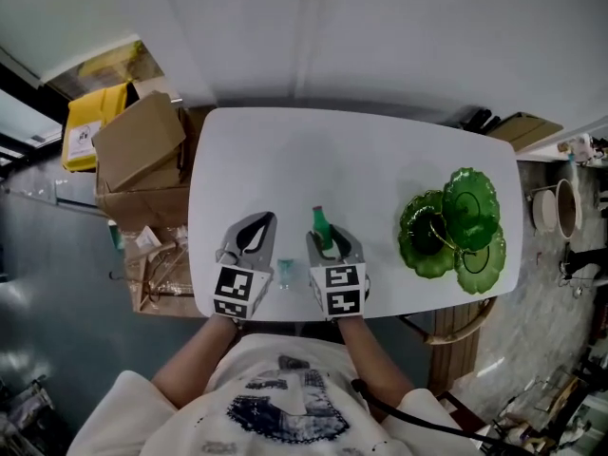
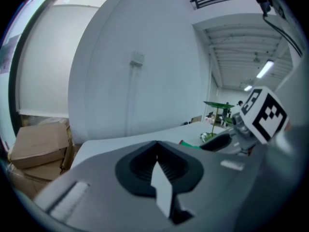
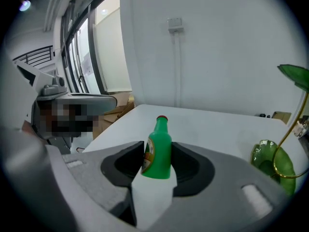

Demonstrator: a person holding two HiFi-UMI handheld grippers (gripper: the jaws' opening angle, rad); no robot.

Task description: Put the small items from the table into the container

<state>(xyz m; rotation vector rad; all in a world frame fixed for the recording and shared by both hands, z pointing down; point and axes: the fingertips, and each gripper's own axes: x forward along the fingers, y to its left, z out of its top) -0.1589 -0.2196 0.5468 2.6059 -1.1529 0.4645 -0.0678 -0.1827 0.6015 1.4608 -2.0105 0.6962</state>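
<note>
At bottom centre, your right gripper (image 1: 328, 245) clamps the green bottle (image 1: 321, 224) upright; your left gripper (image 1: 256, 226) is closed, empty. If you tilt it toward the green dish (image 1: 423, 255) at right, the bottle could slip.

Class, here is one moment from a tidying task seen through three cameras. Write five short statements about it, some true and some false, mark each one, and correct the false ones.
1. The right gripper is closed on an upright green bottle. True.
2. The left gripper has its jaws wide apart. False: its jaws are together, with nothing between them.
3. The green leaf-shaped dish stand is at the left end of the table in the head view. False: it stands at the right end.
4. Cardboard boxes sit beyond the table's left end. True.
5. A small pale item lies on the table between the two grippers. True.
</note>
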